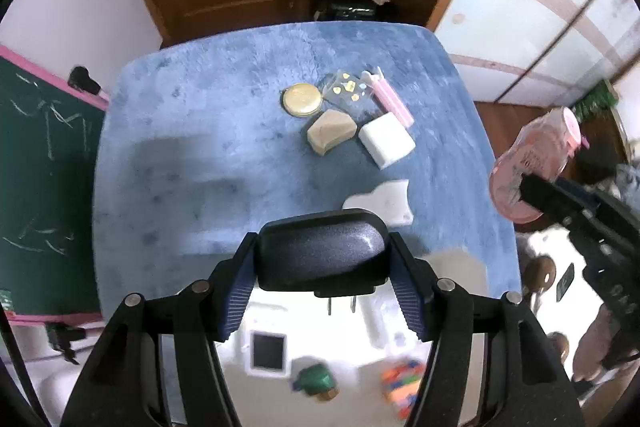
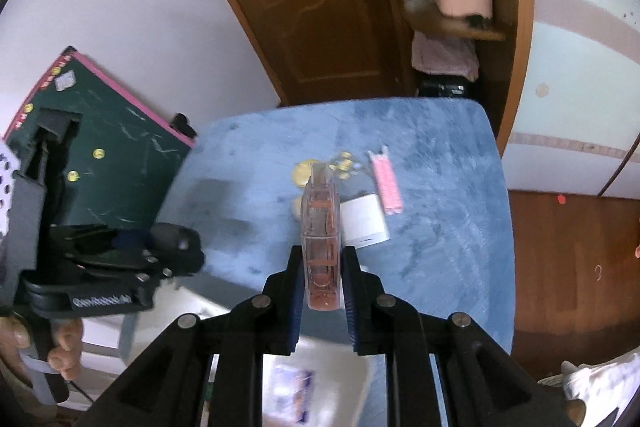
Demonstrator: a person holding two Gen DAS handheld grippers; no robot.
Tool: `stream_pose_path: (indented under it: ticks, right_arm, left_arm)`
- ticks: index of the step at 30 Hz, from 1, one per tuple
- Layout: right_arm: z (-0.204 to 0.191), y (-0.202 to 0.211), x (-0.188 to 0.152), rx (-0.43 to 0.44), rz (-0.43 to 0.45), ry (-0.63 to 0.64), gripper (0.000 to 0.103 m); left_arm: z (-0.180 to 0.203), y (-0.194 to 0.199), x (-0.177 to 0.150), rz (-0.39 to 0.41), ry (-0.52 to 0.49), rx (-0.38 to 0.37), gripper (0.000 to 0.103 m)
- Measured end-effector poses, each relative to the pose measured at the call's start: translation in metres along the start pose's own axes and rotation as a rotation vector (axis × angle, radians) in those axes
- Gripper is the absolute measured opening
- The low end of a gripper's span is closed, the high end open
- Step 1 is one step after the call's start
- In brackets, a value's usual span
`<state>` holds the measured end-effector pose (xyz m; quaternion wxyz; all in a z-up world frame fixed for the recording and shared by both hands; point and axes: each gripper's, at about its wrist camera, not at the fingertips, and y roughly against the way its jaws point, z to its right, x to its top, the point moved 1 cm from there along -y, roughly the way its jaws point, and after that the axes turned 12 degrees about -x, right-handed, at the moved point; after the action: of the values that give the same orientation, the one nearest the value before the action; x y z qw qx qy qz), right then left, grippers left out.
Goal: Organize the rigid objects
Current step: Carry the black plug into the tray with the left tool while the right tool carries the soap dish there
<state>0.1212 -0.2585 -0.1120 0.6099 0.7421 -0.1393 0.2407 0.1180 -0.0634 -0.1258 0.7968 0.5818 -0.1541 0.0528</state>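
Left gripper (image 1: pixel 322 267) points steeply down above the bench (image 1: pixel 180 155), fingers clamped on a black plug (image 1: pixel 320 251). Right gripper (image 2: pixel 323 287) tilts down, fingers clamped on a pink case (image 2: pixel 322 227). Beyond on the bench: white box (image 1: pixel 386 141), tan block (image 1: pixel 331 131), gold coin (image 1: pixel 302 99), pink sticks (image 1: pixel 390 99).

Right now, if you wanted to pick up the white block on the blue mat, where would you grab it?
Probably from straight above, pinching the white block across its two long flat sides. It lies flat, its top is bare, and those sides are straight and parallel. Keep clear of the tan block beside it and the pink packet at its far corner.
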Motion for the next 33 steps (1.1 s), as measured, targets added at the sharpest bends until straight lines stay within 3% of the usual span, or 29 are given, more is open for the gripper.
stream_pose_path:
  ticks: [5, 10, 16, 23, 33]
  right_arm:
    - [-0.034, 0.046, -0.025, 0.013, 0.041, 0.009, 0.018]
    - [-0.059, 0.062, -0.066, 0.027, 0.006, -0.013, 0.018]
    - [-0.077, 0.04, -0.12, 0.009, -0.119, -0.051, 0.018]
    - [-0.098, 0.007, -0.163, -0.014, -0.208, -0.05, 0.018]
    - [-0.121, -0.028, -0.177, -0.011, -0.271, -0.005, 0.018]
  left_arm:
    - [-0.006, 0.018, -0.037, -0.008, -0.085, 0.014, 0.066]
    - [-0.017, 0.022, -0.076, -0.061, -0.141, 0.017, 0.066]
    - [-0.022, 0.007, -0.129, -0.183, -0.223, 0.026, 0.066]
    - [-0.024, -0.029, -0.17, -0.293, -0.263, 0.053, 0.066]
    - [-0.029, -0.067, -0.197, -0.367, -0.283, 0.082, 0.066]
